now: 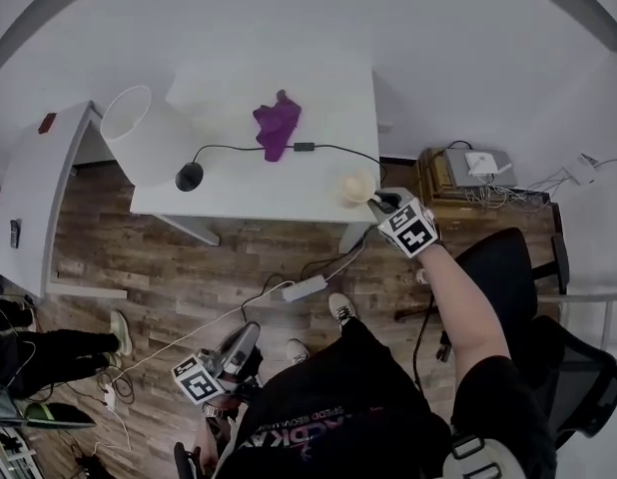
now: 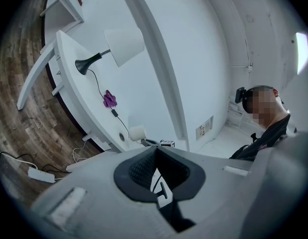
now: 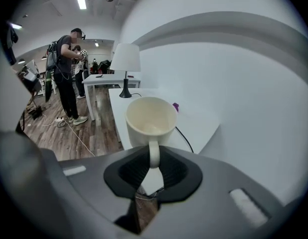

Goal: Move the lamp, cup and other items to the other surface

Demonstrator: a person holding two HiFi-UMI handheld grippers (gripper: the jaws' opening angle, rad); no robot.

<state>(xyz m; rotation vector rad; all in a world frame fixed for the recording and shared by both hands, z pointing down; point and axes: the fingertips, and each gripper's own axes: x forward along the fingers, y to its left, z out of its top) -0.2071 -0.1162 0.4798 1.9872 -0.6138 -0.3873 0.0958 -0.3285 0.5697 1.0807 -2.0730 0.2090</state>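
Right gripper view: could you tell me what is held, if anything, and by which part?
The right gripper holds the cream cup by its handle; the left gripper holds nothing.
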